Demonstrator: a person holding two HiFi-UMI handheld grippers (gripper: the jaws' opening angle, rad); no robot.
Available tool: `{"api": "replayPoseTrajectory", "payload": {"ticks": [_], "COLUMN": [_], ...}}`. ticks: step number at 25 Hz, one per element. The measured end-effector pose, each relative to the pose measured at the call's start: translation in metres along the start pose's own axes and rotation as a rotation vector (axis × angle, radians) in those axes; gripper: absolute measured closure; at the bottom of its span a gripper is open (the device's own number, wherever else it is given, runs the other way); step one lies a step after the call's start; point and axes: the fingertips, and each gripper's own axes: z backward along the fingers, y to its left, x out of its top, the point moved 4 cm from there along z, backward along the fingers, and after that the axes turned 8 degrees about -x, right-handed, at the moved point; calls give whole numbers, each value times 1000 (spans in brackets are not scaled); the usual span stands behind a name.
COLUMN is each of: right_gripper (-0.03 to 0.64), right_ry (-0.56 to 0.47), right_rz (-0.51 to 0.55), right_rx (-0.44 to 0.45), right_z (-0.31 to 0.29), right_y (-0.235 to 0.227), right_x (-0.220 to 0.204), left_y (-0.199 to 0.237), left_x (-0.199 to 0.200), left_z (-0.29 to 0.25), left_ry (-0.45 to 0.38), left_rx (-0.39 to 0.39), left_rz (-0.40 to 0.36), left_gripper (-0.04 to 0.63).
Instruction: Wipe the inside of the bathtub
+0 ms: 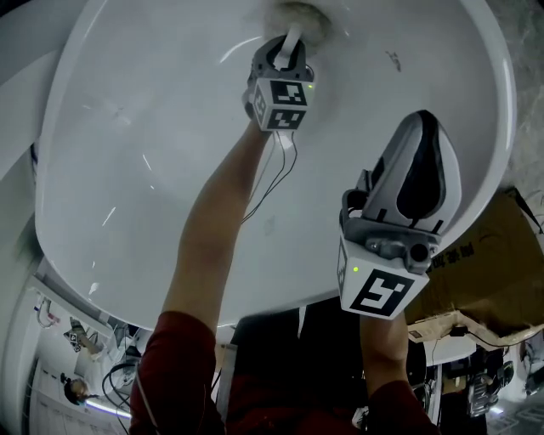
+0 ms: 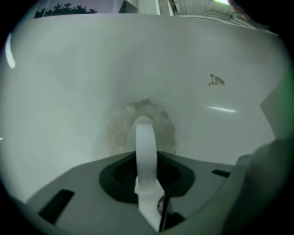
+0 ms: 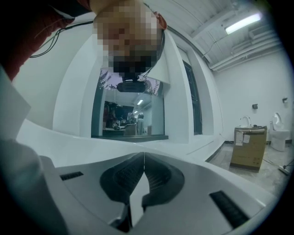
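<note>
The white bathtub point(image 1: 127, 170) fills the head view, and I look down into it. My left gripper point(image 1: 289, 47) reaches to the tub's far end, shut on the white handle point(image 2: 145, 151) of a scrubber. The scrubber's round, fuzzy, beige pad point(image 2: 121, 124) is pressed against the tub's inner wall point(image 2: 59, 82). In the head view the pad point(image 1: 297, 15) shows just past the gripper. My right gripper point(image 1: 422, 123) is held high near the tub's near right rim. It points back up at the person, and its jaws point(image 3: 144, 158) are shut on nothing.
A small dark mark point(image 2: 216, 81) sits on the tub wall right of the pad. Thin cables point(image 1: 272, 178) hang from the left gripper along the arm. A cardboard box point(image 1: 493, 272) stands outside the tub at the right. The right gripper view shows a window point(image 3: 128, 114) and a toilet point(image 3: 279, 133).
</note>
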Motion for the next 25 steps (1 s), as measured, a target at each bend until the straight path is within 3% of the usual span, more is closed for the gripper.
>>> {"api": "replayPoseTrajectory", "payload": {"ticks": [9, 15, 20, 25], "right_gripper": [604, 604, 604, 604], "right_ry": [-58, -137, -172, -218], "right_rz": [33, 47, 38, 15], "right_rx": [3, 18, 36, 48], "right_z": [17, 40, 72, 104], "right_y": [0, 2, 5, 1], "right_x": [72, 143, 214, 295], "left_y": [1, -1, -2, -19], "left_x": [70, 123, 164, 211], "left_z": [90, 177, 282, 394], "left_ry": [-154, -232, -197, -274], "left_rx": [36, 65, 137, 178], "left_rz": [84, 83, 125, 132], "left_gripper": [502, 502, 502, 502]}}
